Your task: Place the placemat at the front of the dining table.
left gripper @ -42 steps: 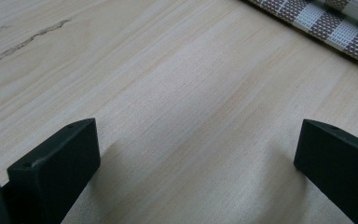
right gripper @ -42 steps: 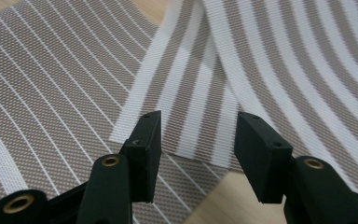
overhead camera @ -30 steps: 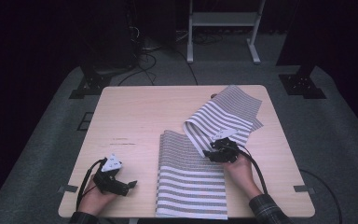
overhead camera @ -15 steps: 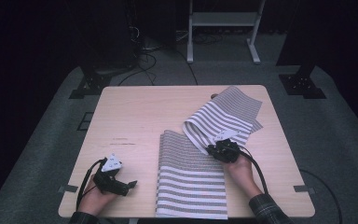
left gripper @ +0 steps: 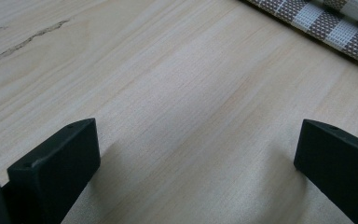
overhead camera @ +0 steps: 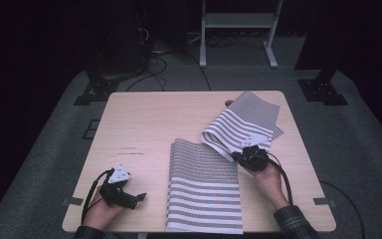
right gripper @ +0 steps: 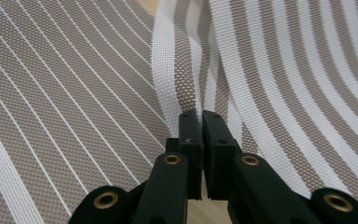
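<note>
A brown-and-white striped cloth (overhead camera: 204, 191) lies on the wooden table (overhead camera: 144, 124). Its near part is flat, and its far part is folded over toward the back right corner. My right gripper (overhead camera: 237, 157) sits at the fold in the middle and is shut on a bunched edge of the cloth. In the right gripper view the gripper (right gripper: 201, 115) pinches a white band of the cloth (right gripper: 172, 70) between its pads. My left gripper (overhead camera: 138, 197) rests near the front left edge, open, away from the cloth. In the left gripper view the gripper (left gripper: 196, 140) has bare table (left gripper: 168, 70) between its jaws, with the cloth's edge (left gripper: 335, 23) farther off.
Behind the table stand a white metal frame (overhead camera: 234, 20), floor cables (overhead camera: 154, 59) and black stand bases (overhead camera: 94, 92) (overhead camera: 323, 89). Bare tabletop stretches across the left half and the back. The cloth's near end reaches the front edge.
My right gripper closed on the cloth's fold and moved a little to the right, drawing the pinched edge with it. The left gripper stayed where it was.
</note>
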A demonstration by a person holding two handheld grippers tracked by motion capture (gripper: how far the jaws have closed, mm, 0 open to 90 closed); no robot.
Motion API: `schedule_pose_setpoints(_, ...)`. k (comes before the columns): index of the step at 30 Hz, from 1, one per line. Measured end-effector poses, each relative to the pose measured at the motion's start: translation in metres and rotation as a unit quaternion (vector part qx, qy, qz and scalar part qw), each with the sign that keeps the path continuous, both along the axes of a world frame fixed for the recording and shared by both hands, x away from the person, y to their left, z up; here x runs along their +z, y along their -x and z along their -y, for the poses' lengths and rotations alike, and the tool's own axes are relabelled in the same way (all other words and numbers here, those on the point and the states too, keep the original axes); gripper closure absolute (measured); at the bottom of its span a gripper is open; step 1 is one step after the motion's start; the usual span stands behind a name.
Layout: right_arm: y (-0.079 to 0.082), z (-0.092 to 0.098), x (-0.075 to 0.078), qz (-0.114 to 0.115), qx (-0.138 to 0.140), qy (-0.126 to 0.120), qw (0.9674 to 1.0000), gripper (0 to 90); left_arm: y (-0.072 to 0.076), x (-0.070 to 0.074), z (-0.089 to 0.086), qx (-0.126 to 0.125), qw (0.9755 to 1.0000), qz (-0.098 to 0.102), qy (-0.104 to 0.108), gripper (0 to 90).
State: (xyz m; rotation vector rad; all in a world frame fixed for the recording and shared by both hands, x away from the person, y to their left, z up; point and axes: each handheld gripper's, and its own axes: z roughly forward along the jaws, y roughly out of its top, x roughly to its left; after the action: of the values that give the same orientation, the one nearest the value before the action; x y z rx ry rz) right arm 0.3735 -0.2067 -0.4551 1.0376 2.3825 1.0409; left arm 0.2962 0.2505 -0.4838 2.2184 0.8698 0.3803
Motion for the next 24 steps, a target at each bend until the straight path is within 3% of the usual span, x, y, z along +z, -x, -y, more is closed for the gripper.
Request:
schedule_pose_setpoints(13, 0.001, 0.045, 0.008, -0.005, -0.046, -0.002, 0.9989, 86.8, 0.0, 0.0, 0.0, 0.0, 1.0, 0.0, 0.0, 0.0)
schedule_pose_setpoints(24, -0.003, 0.084, 0.005, -0.012, -0.097, 0.002, 0.9952, 86.8, 0.0, 0.0, 0.0, 0.0, 1.0, 0.0, 0.001, 0.0)
